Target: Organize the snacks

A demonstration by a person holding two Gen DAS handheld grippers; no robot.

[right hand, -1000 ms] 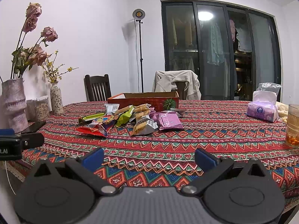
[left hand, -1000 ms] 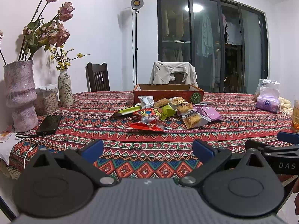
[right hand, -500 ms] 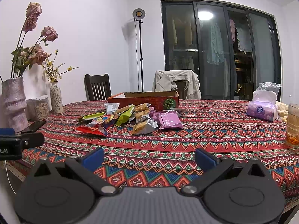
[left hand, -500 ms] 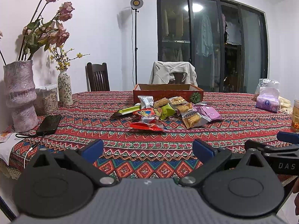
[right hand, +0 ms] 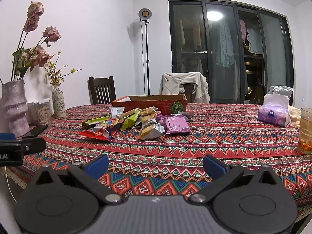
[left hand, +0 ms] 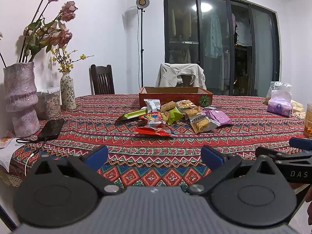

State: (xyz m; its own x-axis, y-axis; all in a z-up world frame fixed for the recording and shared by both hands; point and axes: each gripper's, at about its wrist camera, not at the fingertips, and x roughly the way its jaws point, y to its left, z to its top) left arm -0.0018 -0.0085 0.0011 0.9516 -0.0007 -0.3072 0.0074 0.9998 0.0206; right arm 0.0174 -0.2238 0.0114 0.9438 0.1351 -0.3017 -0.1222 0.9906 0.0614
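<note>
A pile of snack packets (left hand: 175, 117) lies on the patterned tablecloth in front of a low red cardboard box (left hand: 175, 96); the pile (right hand: 136, 122) and the box (right hand: 150, 104) also show in the right wrist view. It holds a red packet (left hand: 152, 131), a green packet (left hand: 174, 115), a purple packet (left hand: 219, 117) and a silver biscuit packet (left hand: 202, 123). My left gripper (left hand: 154, 157) is open and empty near the table's front edge, well short of the pile. My right gripper (right hand: 156, 164) is open and empty, also short of the pile.
A pink vase (left hand: 20, 99) with dried flowers, a small patterned vase (left hand: 67, 92), a jar (left hand: 49, 105) and a black phone (left hand: 51, 128) stand at the left. A tissue pack (right hand: 274, 111) and a glass (right hand: 306, 130) stand at the right. Chairs stand behind the table.
The right gripper has drifted slightly; the view has shifted a little. The left gripper has not moved. Both stay open.
</note>
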